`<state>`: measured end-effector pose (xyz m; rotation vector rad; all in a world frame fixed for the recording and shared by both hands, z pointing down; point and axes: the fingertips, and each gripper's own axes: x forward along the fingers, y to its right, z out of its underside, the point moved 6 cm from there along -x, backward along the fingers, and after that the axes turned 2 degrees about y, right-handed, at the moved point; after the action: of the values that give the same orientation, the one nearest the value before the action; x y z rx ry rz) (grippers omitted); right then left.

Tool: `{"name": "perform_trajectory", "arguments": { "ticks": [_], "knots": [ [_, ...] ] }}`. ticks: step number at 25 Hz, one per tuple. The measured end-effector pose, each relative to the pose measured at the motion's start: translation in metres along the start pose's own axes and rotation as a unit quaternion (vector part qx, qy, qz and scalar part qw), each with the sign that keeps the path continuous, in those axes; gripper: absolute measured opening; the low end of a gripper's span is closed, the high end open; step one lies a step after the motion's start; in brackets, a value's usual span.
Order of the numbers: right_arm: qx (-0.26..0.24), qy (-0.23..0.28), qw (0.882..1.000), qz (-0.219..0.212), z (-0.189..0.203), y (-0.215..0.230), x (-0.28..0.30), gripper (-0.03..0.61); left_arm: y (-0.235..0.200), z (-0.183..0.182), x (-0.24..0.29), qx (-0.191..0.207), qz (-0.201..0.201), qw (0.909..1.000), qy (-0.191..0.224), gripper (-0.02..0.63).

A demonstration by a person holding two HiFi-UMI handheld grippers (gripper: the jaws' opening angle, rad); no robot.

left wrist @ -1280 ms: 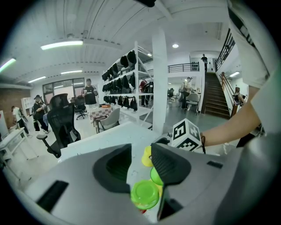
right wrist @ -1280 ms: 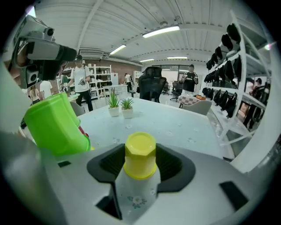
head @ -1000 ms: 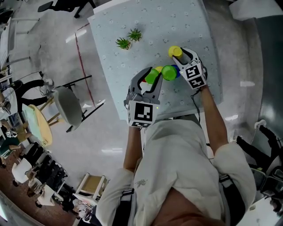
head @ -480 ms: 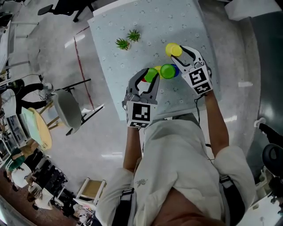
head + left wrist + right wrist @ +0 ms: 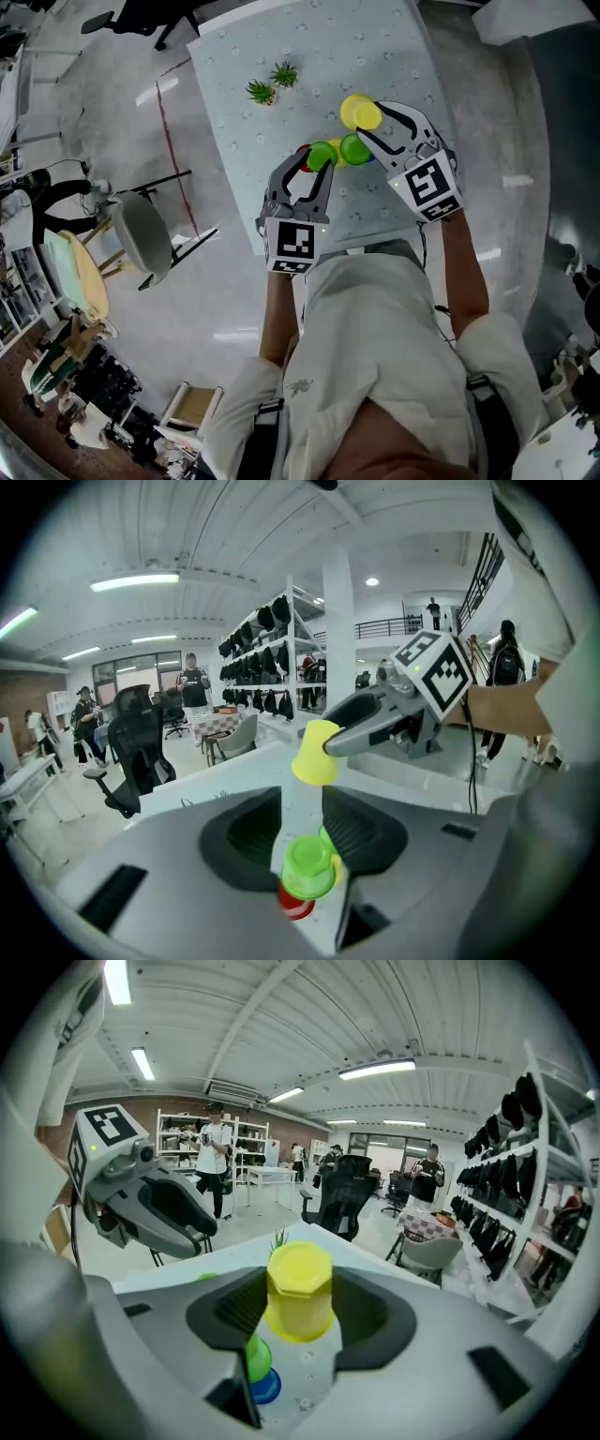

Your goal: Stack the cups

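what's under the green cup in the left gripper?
A red cup: only its rim shows below the green cup held in the left gripper. The rest of the red cup is covered, so anything nested inside it can't be seen.

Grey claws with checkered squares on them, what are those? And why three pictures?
They are grippers, tools a person squeezes, one in each hand. The head view comes from a camera on the person's head, looking down; the two gripper views come from cameras on each gripper. The right gripper holds a yellow cup in the air. The left gripper pinches a green cup sitting on a red cup. The table also holds a second green cup on a blue cup, and two little plants.
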<state>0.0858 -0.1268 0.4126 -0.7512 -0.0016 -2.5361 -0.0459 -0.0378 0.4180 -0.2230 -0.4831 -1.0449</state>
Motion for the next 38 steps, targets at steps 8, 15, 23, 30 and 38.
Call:
{"name": "perform_trajectory", "arguments": {
  "ticks": [8,15,23,30,38],
  "knots": [
    [-0.021,-0.014,0.999,-0.043,-0.010,-0.029,-0.006,0.215,-0.002,0.007,-0.008,-0.001,-0.004,1.0000,0.000,0.143],
    [-0.029,-0.034,0.996,-0.077,-0.007,-0.050,-0.001,0.215,-0.006,0.016,-0.015,-0.002,-0.010,0.9999,-0.010,0.141],
    [-0.037,-0.059,0.992,-0.104,-0.005,-0.065,0.002,0.215,-0.006,0.022,-0.021,-0.003,-0.011,0.9998,-0.015,0.141],
    [-0.042,-0.077,0.989,-0.116,-0.002,-0.073,0.007,0.218,-0.008,0.024,-0.026,-0.002,-0.013,0.9998,-0.015,0.143],
    [-0.047,-0.087,0.988,-0.116,0.004,-0.075,0.008,0.257,-0.007,0.026,-0.031,0.000,-0.013,0.9998,-0.014,0.143]
  ]
}}
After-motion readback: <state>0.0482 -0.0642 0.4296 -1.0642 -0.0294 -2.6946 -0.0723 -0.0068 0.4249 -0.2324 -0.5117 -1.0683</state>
